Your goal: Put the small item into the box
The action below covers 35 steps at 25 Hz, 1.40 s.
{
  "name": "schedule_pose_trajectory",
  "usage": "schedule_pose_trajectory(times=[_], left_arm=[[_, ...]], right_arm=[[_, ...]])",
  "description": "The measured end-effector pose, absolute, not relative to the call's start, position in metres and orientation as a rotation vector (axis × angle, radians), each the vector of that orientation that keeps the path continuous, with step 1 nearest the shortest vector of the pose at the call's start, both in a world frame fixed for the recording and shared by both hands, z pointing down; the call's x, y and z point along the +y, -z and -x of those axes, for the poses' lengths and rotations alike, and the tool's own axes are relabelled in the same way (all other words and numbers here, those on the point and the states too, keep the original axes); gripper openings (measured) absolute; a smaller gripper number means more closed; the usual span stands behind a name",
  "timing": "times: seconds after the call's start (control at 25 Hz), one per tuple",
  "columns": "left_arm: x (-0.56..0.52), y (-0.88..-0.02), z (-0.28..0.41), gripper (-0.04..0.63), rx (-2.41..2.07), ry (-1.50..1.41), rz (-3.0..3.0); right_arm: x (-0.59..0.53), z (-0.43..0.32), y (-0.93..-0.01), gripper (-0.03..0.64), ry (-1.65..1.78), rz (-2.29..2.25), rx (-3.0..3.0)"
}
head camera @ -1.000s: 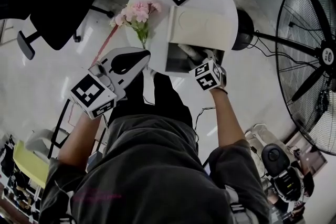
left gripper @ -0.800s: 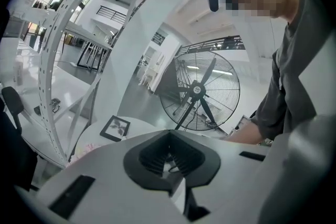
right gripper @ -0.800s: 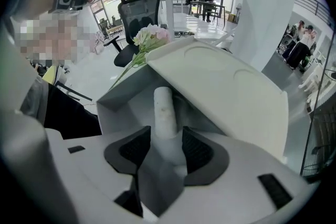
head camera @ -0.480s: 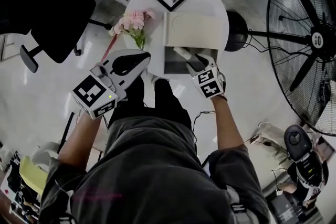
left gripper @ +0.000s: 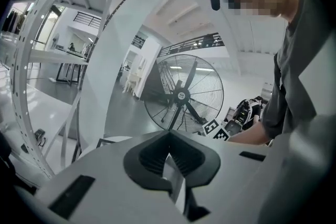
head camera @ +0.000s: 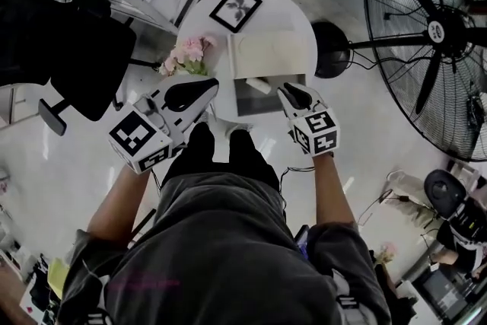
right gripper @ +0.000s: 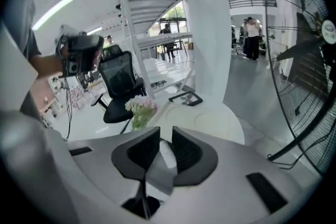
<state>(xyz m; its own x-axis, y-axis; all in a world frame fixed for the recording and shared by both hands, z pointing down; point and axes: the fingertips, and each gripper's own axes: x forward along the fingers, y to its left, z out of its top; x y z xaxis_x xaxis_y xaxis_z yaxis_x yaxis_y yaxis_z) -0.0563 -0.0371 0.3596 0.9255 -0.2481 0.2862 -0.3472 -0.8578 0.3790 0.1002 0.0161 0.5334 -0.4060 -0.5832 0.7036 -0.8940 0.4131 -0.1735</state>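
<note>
Sitting open, the box (head camera: pixel 251 99) hugs the round table's (head camera: pixel 281 15) near edge.

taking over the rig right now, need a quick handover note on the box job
Grippers: the left gripper is shut with nothing held, off the near-left edge of the round table. The right gripper has just been closing its jaws; there is a narrow gap between them and nothing is gripped. It hangs over the near edge of the box.
Things: the box sits open on the table with its lid folded back. The small white item lies inside.
Done: the item is in the box.
Left: probably only pulling clear, and shutting the lid if wanted.
</note>
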Motion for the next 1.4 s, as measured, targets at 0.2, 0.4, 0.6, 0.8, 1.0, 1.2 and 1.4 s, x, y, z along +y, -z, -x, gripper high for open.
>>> schedule_pose_trajectory(times=[0.2,0.4,0.6,0.8,1.0,1.2,1.4], left_arm=[[-0.035,-0.344,0.050,0.015,-0.384,-0.314,-2.693],[-0.042,-0.329,0.052,0.015,-0.335,-0.314,-2.731],[-0.046,-0.316,0.053,0.015,-0.304,-0.302,-2.766],[-0.047,-0.301,0.050,0.015,-0.278,-0.291,-2.792],[-0.048,-0.291,0.046,0.015,-0.244,-0.276,-2.825],[-0.051,-0.279,0.042,0.015,-0.233,-0.278,-2.847],[-0.050,-0.267,0.034,0.015,-0.219,-0.254,-2.870]], right_arm=[[0.008,-0.101,-0.491,0.062,-0.841,-1.403,-2.215],[-0.001,-0.096,-0.445,0.043,-0.840,-1.525,-2.292],[-0.006,-0.092,-0.399,0.034,-0.819,-1.603,-2.376],[-0.010,-0.086,-0.359,0.029,-0.798,-1.655,-2.462],[-0.013,-0.080,-0.323,0.027,-0.742,-1.680,-2.536],[-0.011,-0.075,-0.299,0.025,-0.696,-1.696,-2.591],[-0.006,-0.078,-0.282,0.023,-0.670,-1.711,-2.629]])
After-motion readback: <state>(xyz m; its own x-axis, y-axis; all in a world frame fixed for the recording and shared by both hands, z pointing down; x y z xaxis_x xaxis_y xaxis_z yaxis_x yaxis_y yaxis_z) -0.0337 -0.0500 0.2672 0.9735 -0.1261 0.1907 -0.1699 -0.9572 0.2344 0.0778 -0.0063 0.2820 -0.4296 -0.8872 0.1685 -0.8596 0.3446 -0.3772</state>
